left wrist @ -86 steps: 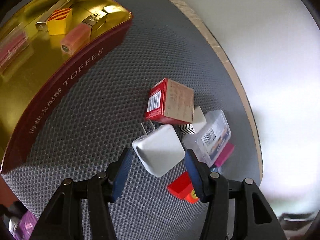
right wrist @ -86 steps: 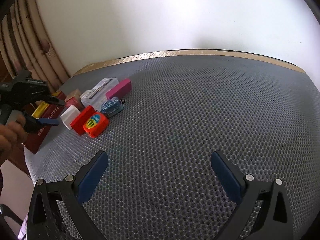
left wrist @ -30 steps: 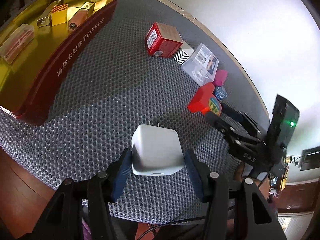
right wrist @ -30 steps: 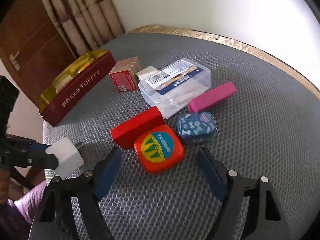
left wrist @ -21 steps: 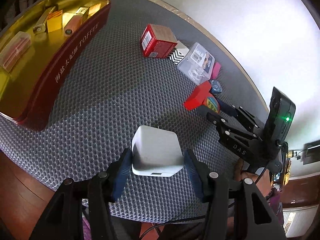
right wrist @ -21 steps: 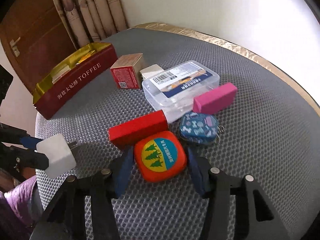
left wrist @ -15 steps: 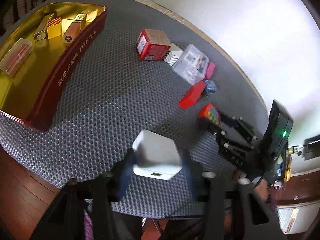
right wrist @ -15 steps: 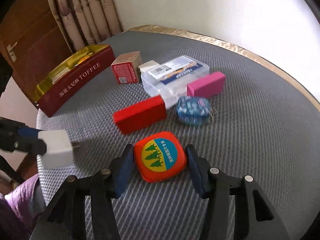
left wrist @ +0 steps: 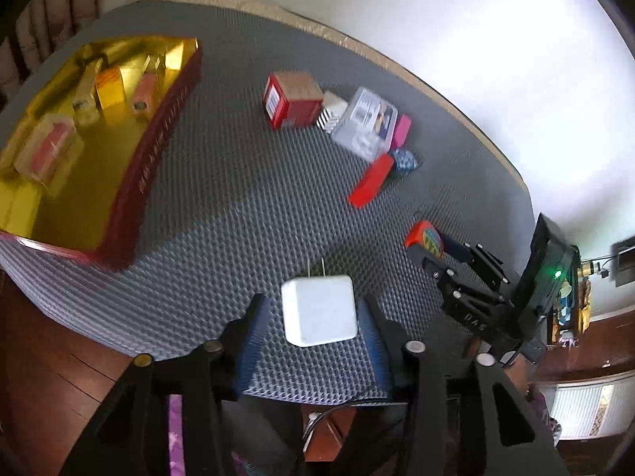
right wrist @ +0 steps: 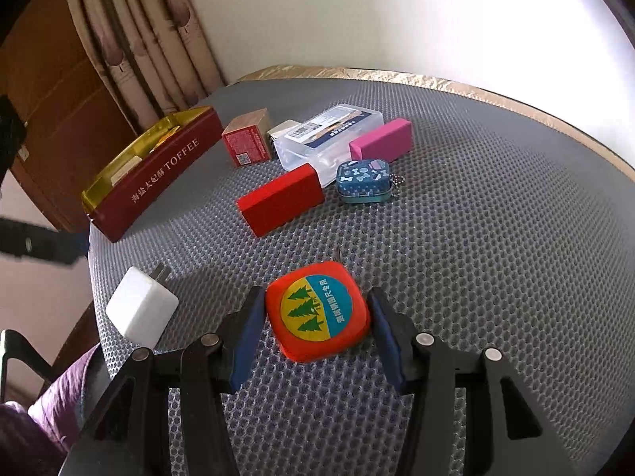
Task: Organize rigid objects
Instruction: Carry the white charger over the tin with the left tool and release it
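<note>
A white charger plug (left wrist: 317,309) lies on the grey mat near its front edge, prongs toward the tin. It sits between the fingers of my left gripper (left wrist: 313,307), whose jaws are opening, and mat shows between the left pad and the plug. From the right wrist view the charger (right wrist: 141,313) rests alone on the mat. My right gripper (right wrist: 315,297) is shut on an orange tape measure (right wrist: 317,311) with a tree sticker, both pads against its sides. The same tape measure (left wrist: 424,238) shows at the right gripper's tips in the left wrist view.
A maroon toffee tin (right wrist: 158,174) with a gold inside holds several small items at the left. Behind stand a red box (right wrist: 244,144), a clear plastic case (right wrist: 329,135), a pink block (right wrist: 381,139), a blue tin (right wrist: 363,174) and a red block (right wrist: 279,198). The mat's edge drops off just behind the charger.
The right gripper closed on the tape measure and drew it away from the pile toward the front. The left gripper's pads came off the charger, which now lies on the mat.
</note>
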Demonstrator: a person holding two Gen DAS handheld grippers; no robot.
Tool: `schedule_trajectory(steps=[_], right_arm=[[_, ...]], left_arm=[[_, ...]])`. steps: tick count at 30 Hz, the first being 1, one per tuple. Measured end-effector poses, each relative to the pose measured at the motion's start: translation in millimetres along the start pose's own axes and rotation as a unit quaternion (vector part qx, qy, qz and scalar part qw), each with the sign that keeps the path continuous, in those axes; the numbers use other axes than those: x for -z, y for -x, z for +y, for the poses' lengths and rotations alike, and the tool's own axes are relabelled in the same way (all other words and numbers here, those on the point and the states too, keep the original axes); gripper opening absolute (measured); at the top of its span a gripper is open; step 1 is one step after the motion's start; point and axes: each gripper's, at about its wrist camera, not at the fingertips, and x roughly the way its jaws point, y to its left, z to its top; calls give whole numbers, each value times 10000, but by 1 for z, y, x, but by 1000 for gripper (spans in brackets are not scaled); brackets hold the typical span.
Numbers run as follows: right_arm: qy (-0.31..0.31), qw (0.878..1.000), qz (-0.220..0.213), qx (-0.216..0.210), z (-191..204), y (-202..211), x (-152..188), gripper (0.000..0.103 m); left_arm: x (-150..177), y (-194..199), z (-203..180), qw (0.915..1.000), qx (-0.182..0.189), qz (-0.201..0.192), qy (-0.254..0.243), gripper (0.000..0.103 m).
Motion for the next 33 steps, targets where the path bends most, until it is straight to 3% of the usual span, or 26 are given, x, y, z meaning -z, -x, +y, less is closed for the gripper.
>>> schedule_trajectory(steps=[7,12,15,19,25,33], right_arm=[[-12,10000,12,-37,-2,3,3,50],[-40,10000,9,-88,-3,4,3,50],[-54,9999,-16,-115,-3,4,4,50],[-67,9999,-28,-121,-3,4,5,50],[7,10000,38,-46,0,0,6,50],[138,9999,40,91,5,-3,6,49]], left_arm=[[-4,-39,1,9990,62,383,213,54],[-10,-52,-18,9987,-256,407,-147,57],[-9,-66,-20,9972,-299,619,-286,57],[-2,-65,-23,9971,-322,465,-511,55],[9,-46,-27,9969,-254,369,-654,54],[1,35,-6,9989,-52,-108,-447,54]])
